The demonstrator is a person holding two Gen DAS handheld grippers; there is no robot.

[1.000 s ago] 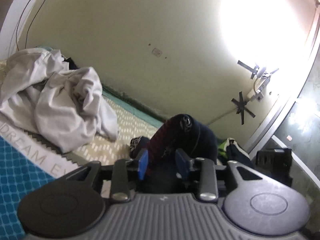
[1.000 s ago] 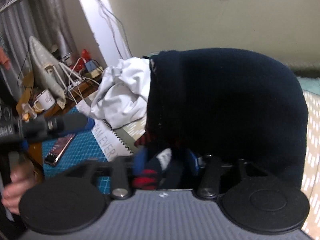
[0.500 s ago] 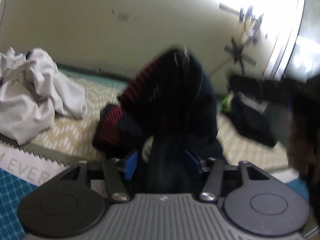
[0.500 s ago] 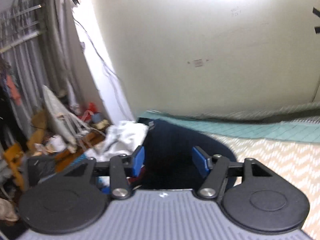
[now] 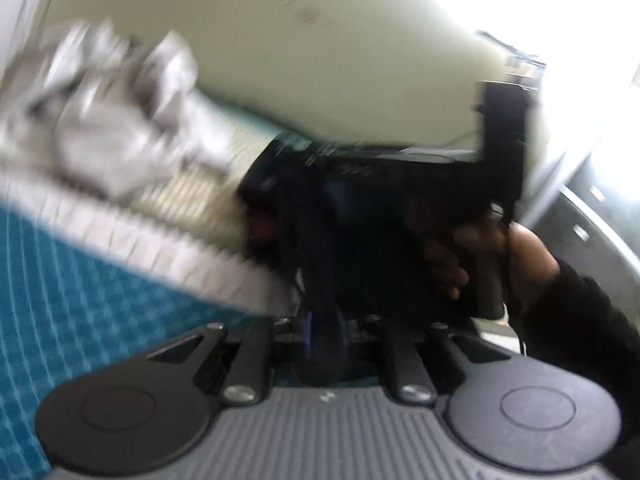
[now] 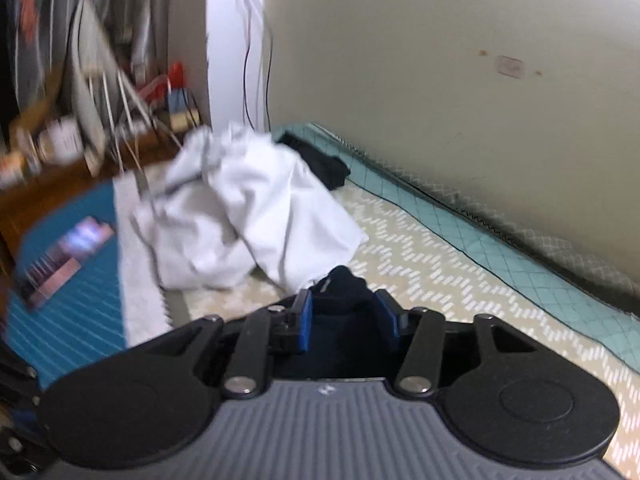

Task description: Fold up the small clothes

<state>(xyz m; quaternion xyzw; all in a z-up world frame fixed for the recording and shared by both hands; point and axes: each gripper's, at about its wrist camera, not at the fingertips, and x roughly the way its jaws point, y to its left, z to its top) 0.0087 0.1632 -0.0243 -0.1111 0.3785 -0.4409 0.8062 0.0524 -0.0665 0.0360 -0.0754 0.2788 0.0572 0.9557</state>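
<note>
A dark navy garment (image 5: pixel 360 240) with some red on it hangs between both grippers. My left gripper (image 5: pixel 324 332) is shut on a narrow fold of it; the view is blurred. The other gripper and the hand (image 5: pixel 472 256) that holds it show at the right behind the cloth. In the right wrist view my right gripper (image 6: pixel 346 320) has its blue pads (image 6: pixel 305 326) apart with the navy garment (image 6: pixel 340 284) bunched between them; whether they press it is unclear.
A crumpled white garment (image 6: pixel 248 212) lies on the beige patterned bedspread (image 6: pixel 440 264), with a small black cloth (image 6: pixel 320 160) behind it by the wall. A teal mat (image 6: pixel 68 280) with a phone (image 6: pixel 64 252) lies at the left. A cluttered wooden table (image 6: pixel 60 176) stands beyond.
Both grippers have swung down and to the left with the navy garment. The left jaws have closed to a narrow pinch. The right gripper has come into the left view.
</note>
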